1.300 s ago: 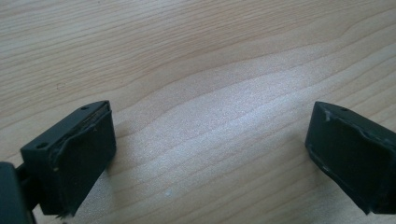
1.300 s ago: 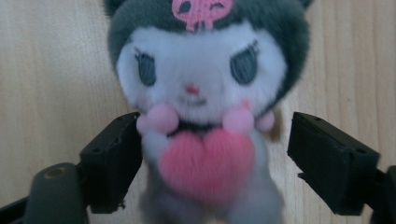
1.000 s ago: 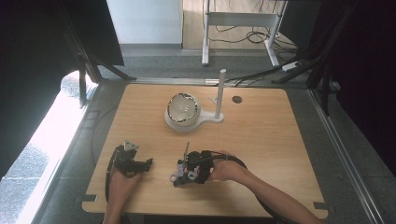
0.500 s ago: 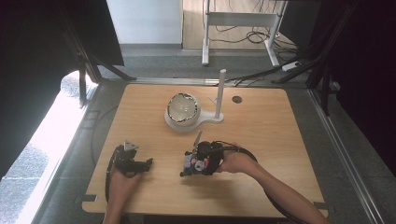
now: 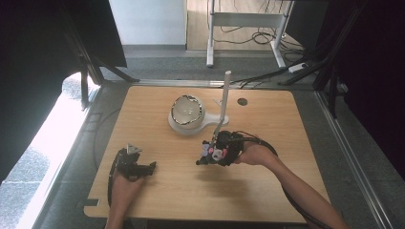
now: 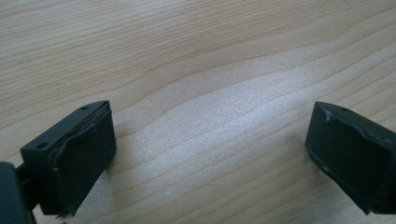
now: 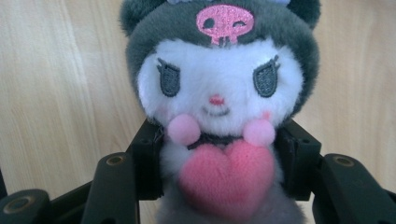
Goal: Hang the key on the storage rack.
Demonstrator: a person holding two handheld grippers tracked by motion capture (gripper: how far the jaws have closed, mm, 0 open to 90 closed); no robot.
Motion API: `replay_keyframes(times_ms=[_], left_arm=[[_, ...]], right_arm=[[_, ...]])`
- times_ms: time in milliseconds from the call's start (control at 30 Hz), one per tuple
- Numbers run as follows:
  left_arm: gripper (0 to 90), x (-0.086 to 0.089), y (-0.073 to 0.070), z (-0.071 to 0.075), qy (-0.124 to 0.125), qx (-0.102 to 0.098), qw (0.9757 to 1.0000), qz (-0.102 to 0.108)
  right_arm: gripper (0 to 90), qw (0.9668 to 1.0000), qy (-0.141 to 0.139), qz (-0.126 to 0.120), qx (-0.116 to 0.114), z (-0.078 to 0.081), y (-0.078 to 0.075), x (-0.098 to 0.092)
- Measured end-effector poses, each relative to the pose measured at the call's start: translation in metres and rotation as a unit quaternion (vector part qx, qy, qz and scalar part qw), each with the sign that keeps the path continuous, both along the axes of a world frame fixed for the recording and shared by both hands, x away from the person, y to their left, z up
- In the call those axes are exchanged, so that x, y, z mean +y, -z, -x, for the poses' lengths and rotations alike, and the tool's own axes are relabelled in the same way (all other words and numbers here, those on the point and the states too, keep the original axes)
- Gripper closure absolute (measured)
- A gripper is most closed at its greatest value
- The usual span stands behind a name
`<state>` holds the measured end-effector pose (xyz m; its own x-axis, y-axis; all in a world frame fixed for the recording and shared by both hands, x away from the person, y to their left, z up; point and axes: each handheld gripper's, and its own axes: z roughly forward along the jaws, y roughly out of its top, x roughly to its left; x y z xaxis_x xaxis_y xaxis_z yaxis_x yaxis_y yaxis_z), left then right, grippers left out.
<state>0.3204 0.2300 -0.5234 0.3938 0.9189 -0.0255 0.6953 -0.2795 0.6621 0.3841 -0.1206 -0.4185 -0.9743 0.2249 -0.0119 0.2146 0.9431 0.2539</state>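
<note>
While the right gripper (image 5: 206,156) clamps the plush toy (image 7: 219,98) just in front of the white stand (image 5: 193,125), and the left gripper (image 6: 210,154) rests spread on the tabletop (image 5: 286,119), soft fur could slip free.

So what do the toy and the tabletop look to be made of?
Toy: soft plush fabric, matte and fuzzy, with stitched eyes and an embroidered pink skull on its dark hood; held between the right gripper's jaws. Tabletop: pale wood or wood-look laminate, smooth with a slight sheen; the grain lines don't settle which.
</note>
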Motion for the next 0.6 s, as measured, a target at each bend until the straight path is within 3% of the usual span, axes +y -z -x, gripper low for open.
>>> replay_keyframes(times_ms=[467, 600], left_arm=[[1.7, 0.000, 0.000, 0.000, -0.001, 0.000, 1.0000, 0.001], [1.7, 0.000, 0.000, 0.000, -0.001, -0.001, 1.0000, 0.001]], right_arm=[[45.0, 0.9988, 0.045, -0.019, 0.001, -0.025, -0.025, -0.034], [45.0, 0.9977, 0.063, -0.024, -0.007, -0.034, -0.034, -0.046]])
